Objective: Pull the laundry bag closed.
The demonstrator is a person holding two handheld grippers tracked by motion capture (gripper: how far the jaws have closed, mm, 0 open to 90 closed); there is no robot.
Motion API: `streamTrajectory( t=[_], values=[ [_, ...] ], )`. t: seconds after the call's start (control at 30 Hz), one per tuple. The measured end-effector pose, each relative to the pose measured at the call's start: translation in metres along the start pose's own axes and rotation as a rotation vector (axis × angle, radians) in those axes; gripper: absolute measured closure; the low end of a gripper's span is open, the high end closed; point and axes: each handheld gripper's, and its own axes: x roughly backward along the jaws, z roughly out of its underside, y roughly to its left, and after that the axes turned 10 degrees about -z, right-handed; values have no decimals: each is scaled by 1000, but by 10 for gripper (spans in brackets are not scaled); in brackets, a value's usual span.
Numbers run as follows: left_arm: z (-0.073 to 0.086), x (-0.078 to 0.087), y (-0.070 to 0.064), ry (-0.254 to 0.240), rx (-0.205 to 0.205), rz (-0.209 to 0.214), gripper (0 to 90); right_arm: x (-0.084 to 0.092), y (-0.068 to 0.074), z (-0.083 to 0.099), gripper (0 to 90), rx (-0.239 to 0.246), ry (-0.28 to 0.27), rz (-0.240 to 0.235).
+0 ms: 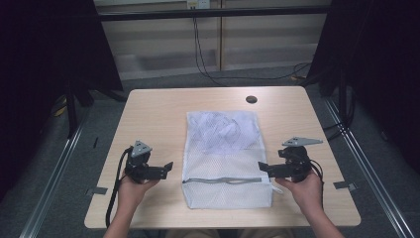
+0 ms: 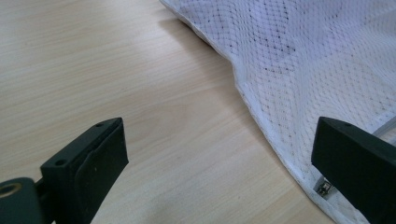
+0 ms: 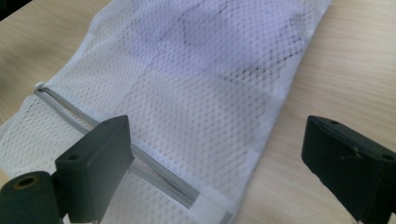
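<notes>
White mesh bag flat on pale wood-grain bench, grey zipper across near end. Contents hard to make out: crumpled pale fabric behind netting. Left tool gaping, empty, beside bag's left edge. Right tool spread wide, empty, beside right edge.

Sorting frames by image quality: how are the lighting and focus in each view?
High view: table evenly lit, surroundings dark, slightly soft. Left gripper view: mesh bag sharp, near tongs blurred. Right gripper view: bag bright, weave crisp, soft shadow at its edge.
</notes>
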Motion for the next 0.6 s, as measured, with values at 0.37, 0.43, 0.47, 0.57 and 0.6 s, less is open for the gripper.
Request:
streamTrajectory(
  t=[0.37,0.43,0.47,0.57,0.6],
  values=[
    [4,8,4,37,39,38,50,-31,29,-10,103,-2,70,-56],
    [5,9,5,37,46,38,50,-37,35,-12,112,1,78,-68],
    [6,10,7,39,46,41,50,-40,38,-13,119,4,82,-77],
    [7,9,8,46,47,41,52,-48,47,-15,127,15,101,-98],
    [7,9,9,50,50,43,52,-48,47,-15,127,15,101,-98]
  ],
)
